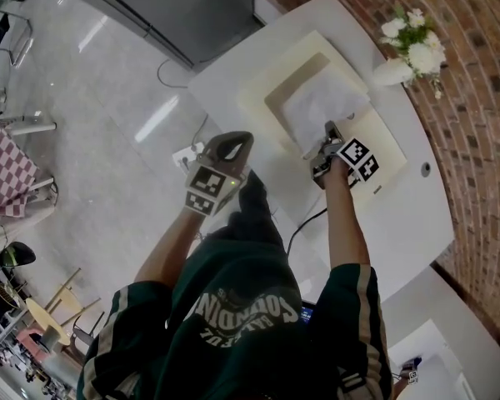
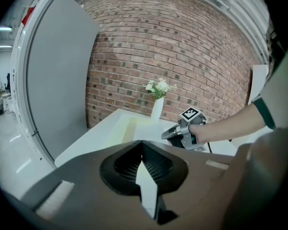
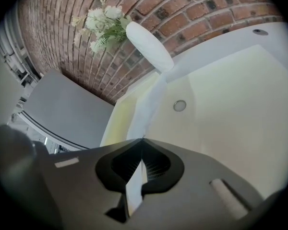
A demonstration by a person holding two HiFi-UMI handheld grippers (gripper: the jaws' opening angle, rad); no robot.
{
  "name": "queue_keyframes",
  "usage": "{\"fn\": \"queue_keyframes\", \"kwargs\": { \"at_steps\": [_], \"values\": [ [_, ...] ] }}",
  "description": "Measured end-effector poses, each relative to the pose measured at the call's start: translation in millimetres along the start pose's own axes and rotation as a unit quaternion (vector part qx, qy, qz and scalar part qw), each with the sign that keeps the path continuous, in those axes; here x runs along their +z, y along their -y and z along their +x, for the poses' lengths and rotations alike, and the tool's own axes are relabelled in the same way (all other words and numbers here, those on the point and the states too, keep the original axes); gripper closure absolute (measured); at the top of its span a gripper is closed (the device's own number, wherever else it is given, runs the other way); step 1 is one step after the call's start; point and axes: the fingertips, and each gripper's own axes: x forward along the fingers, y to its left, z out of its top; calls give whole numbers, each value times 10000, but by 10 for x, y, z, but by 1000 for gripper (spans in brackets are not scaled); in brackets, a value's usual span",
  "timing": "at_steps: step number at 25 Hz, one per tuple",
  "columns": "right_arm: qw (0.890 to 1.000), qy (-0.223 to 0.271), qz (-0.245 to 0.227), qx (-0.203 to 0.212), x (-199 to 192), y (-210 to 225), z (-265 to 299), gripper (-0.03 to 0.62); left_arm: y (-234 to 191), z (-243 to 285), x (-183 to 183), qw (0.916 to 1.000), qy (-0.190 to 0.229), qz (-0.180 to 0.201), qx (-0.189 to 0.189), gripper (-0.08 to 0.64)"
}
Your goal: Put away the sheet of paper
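Observation:
The white sheet of paper (image 1: 321, 107) hangs over the recessed cream basin (image 1: 275, 98) in the white counter. My right gripper (image 1: 327, 132) is shut on the sheet's near edge. In the right gripper view the paper (image 3: 151, 107) runs edge-on from the closed jaws of the right gripper (image 3: 142, 140) up over the basin floor (image 3: 230, 109), above its round drain (image 3: 179, 105). My left gripper (image 1: 231, 142) is off the counter's near-left edge, shut and holding nothing. The left gripper view looks past the left gripper (image 2: 141, 141) at the right gripper (image 2: 168, 134) over the counter.
A white vase of flowers (image 1: 397, 69) stands at the counter's far right by the brick wall (image 1: 475, 98). A grey panel (image 1: 192, 7) rises at the far left. A dark cable (image 1: 304, 223) hangs off the counter's front edge. A small round fitting (image 1: 425, 169) sits to the right.

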Motion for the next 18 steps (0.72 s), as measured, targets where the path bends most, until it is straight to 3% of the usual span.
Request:
{"fn": "queue_keyframes", "kwargs": {
  "at_steps": [18],
  "values": [
    [9943,-1044,-85,196,-190,-223,503,574,-213,-34,113,9993,80,-146,338,549]
  ]
}}
